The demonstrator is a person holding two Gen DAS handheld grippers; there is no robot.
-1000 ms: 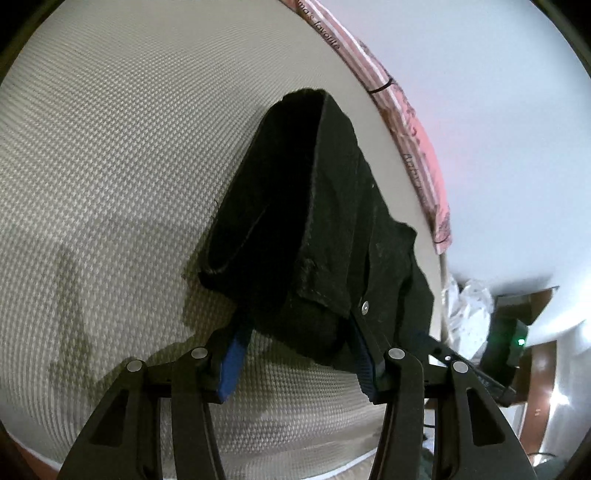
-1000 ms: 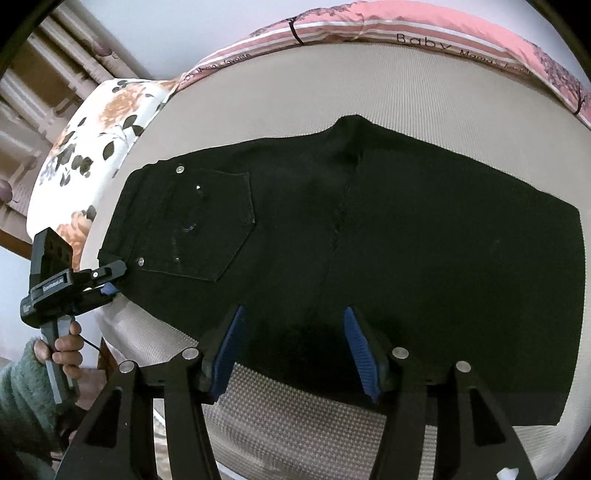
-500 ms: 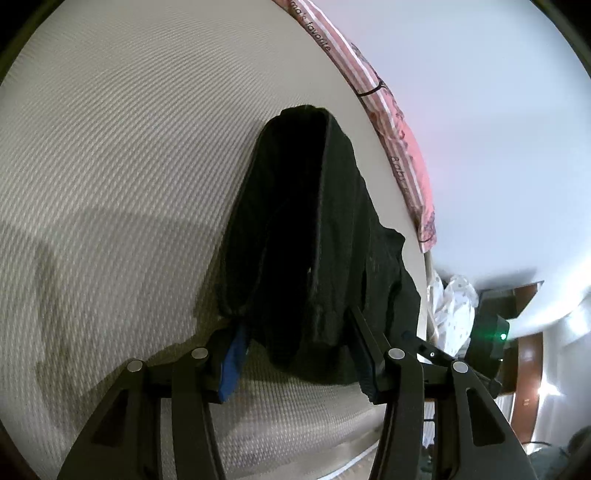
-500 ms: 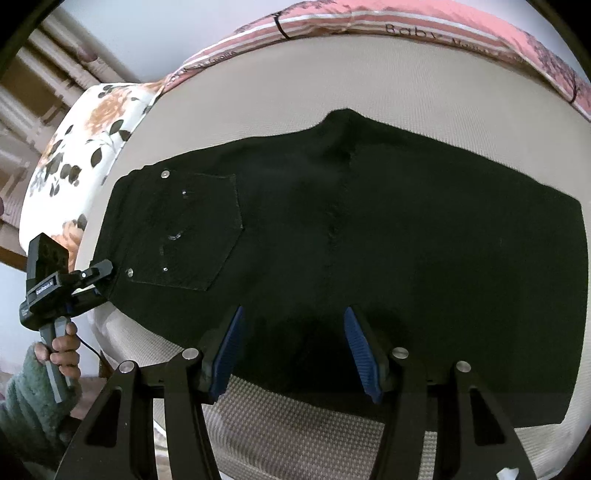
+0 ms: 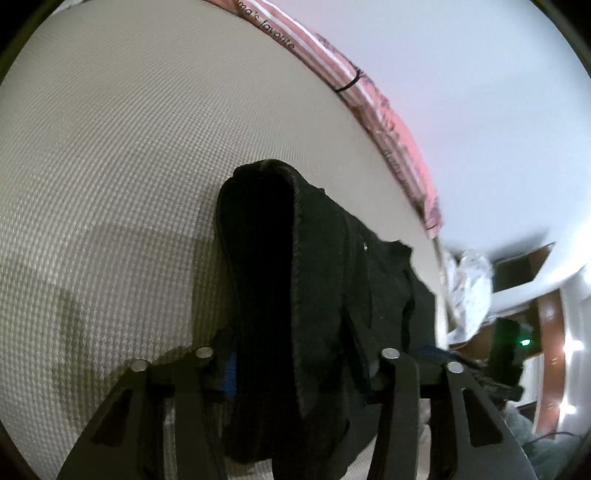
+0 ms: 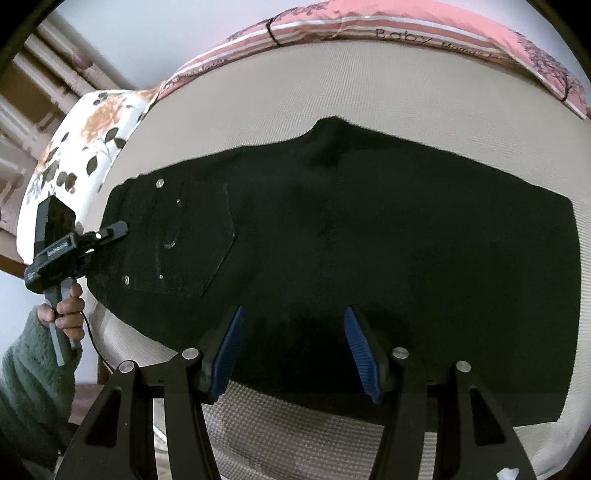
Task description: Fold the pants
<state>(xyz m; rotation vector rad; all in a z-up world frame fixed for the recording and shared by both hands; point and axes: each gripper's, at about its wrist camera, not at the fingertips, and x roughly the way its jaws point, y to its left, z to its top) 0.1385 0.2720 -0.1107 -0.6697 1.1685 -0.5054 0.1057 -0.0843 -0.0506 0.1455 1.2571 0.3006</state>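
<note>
Across the right wrist frame the pants (image 6: 369,236) lie lengthwise, waistband at left clenched in the left gripper (image 6: 114,230) whose jaws have just closed further, while the right gripper (image 6: 293,347) hovers with jaws released over the lower hem

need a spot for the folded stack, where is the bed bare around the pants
Bare mat runs between the black pants and the pink quilt at the far edge. A narrower strip lies at the near edge under the right claw. The waistband end is crowded by the left claw and floral pillow.

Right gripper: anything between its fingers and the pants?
Nothing visible. The right gripper hangs open directly above the black pants' near edge, only bare fabric between its blue pads. The left gripper sits far off at the waistband.
</note>
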